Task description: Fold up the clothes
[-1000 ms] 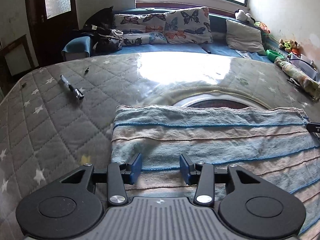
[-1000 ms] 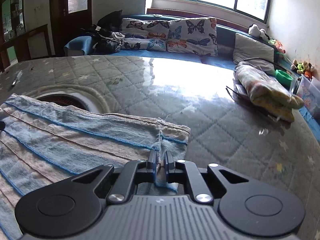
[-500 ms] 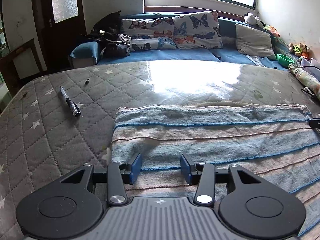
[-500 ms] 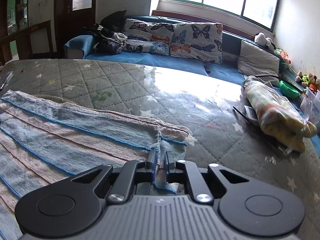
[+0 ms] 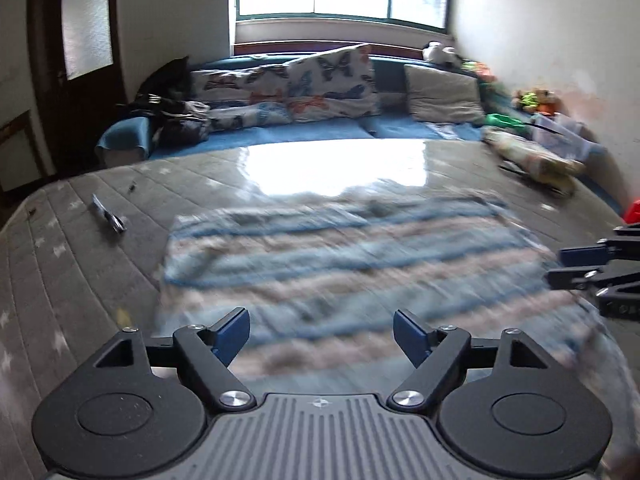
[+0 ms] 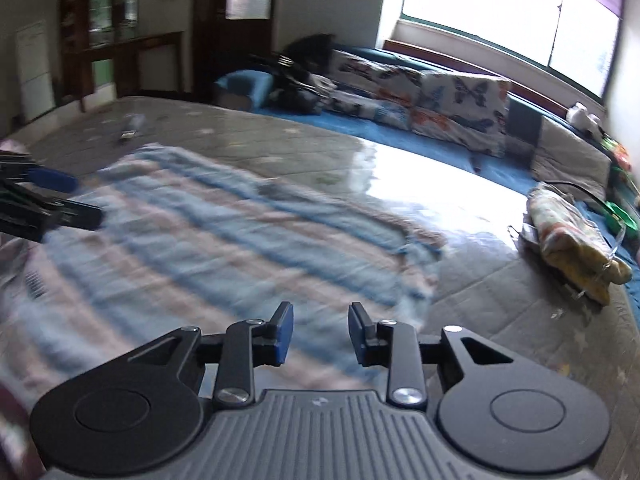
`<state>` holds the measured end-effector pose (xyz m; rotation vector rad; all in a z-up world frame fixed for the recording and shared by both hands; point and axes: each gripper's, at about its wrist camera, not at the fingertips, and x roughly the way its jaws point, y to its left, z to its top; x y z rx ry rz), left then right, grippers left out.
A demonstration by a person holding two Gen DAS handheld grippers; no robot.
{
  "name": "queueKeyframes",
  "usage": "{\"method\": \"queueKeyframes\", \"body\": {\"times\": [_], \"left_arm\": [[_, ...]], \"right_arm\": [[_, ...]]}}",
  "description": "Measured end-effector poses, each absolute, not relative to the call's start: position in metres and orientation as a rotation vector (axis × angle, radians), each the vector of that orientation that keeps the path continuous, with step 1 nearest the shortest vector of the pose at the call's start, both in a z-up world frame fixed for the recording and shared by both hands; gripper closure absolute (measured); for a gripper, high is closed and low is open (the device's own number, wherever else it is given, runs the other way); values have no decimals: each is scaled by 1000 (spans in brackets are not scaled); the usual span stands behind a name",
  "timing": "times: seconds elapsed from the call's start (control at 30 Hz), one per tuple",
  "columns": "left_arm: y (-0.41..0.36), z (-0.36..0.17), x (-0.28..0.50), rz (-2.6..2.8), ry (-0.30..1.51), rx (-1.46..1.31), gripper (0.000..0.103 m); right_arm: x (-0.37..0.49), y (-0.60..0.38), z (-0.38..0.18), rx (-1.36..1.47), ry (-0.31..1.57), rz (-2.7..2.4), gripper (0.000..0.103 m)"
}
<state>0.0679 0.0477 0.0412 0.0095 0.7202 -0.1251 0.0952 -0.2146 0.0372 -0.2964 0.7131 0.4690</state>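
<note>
Daylight from the window glares across the quilted grey mattress (image 5: 72,280), where the striped towel (image 5: 340,264) lies spread flat across the middle, its far edge reaching toward the sofa side, laid out, I judge, for the next fold. My left gripper (image 5: 322,332) hangs above its near edge, jaws opening wide, nothing between them. My right gripper (image 6: 320,334), jaws parted and opening, holds nothing near the towel's right-hand corner.
</note>
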Motion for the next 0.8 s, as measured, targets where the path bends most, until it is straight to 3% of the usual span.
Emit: {"method": "queueKeyframes", "body": {"times": [0.37,0.8], "left_arm": [[18,20,-9,-197,719,-54,22],[12,-1,-22,-182,741,-58,21]], "right_arm": [[0,-183,23,-370,681,621,73],[-21,-209,7,-494,682,458,68]]}}
